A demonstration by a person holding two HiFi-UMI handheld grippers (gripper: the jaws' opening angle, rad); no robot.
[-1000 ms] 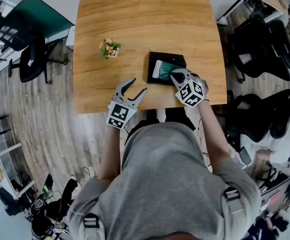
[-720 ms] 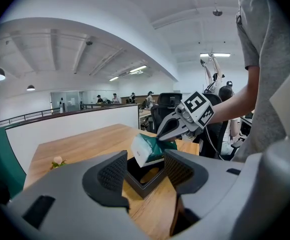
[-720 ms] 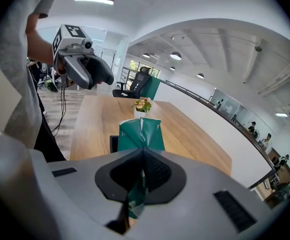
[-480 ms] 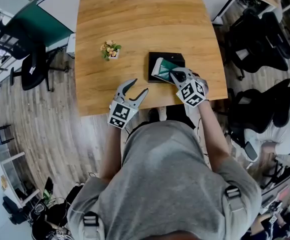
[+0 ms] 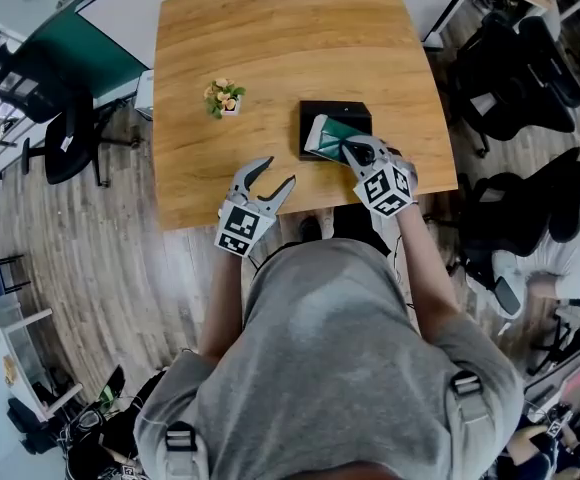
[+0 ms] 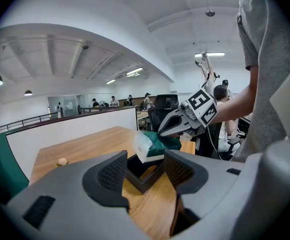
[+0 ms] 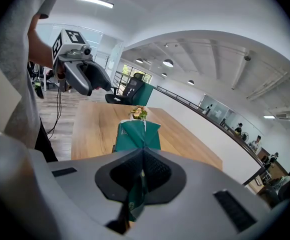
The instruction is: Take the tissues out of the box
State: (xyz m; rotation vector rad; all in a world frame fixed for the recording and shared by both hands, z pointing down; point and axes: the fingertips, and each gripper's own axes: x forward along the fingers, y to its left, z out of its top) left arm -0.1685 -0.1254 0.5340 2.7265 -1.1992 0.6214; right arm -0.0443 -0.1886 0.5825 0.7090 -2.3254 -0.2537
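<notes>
Now the right gripper [image 5: 348, 150] is clamped on the green tissue pack [image 5: 327, 134], tilted half out of the black box [image 5: 336, 108] at four o'clock on the table [image 5: 270, 58]. Lift straight up to clear the rim; the left gripper [image 5: 277, 171] gapes empty.

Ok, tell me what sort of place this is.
Most likely an open-plan office: black swivel chairs stand around the wooden table, pendant lamps hang from a high ceiling, and people stand in the far background.

Wood table [image 5: 270, 38] w/ black box [image 5: 335, 108] & flower pot [image 5: 223, 97].
</notes>
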